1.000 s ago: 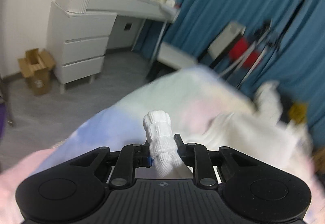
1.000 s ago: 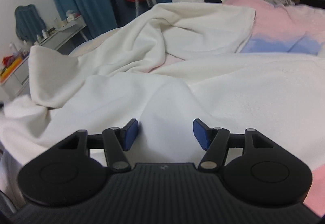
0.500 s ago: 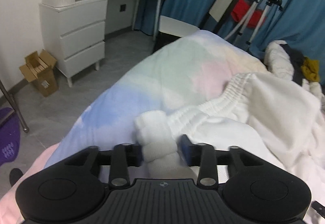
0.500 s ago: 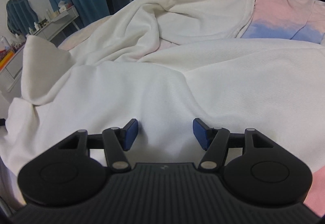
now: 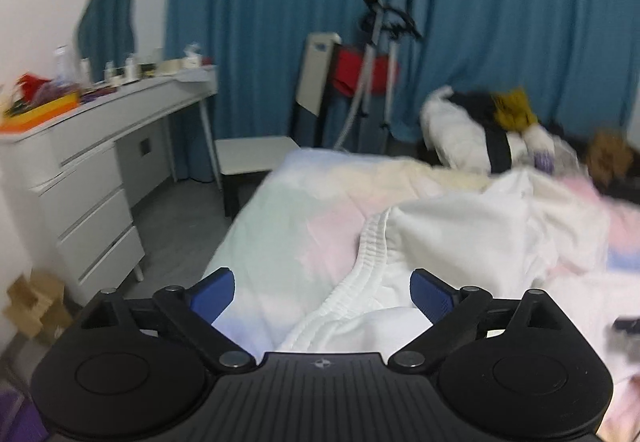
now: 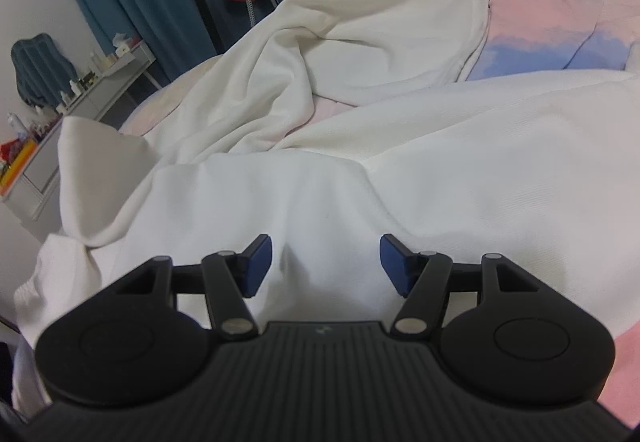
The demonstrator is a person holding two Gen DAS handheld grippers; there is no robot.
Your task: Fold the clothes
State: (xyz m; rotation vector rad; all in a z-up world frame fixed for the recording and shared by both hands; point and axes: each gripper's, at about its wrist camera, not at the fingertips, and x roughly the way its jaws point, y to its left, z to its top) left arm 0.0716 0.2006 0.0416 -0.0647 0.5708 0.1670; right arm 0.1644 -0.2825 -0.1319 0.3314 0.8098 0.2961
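Note:
A white garment lies spread on the pastel bed cover (image 5: 288, 217). Its gathered elastic waistband (image 5: 372, 254) runs toward my left gripper (image 5: 322, 292). That gripper's jaws are opening wide; they hang above the cloth and the blue pads touch nothing. In the right wrist view the white garment (image 6: 440, 169) fills the middle, rumpled and folded over on itself at the far side. My right gripper (image 6: 326, 264) hovers just over it, half open. A small crease of cloth sits below the gap, and neither pad presses on it.
A white dresser and desk (image 5: 92, 177) line the left wall, with a cardboard box (image 5: 32, 302) on the floor. A white stool (image 5: 256, 153) and a tripod (image 5: 376, 73) stand before blue curtains. A pile of other clothes (image 5: 480, 125) lies at the bed's far end.
My left gripper let go of the white elastic band it was pinching, opened wide, rose and rolled back to level. The right gripper stayed in place with the same gap.

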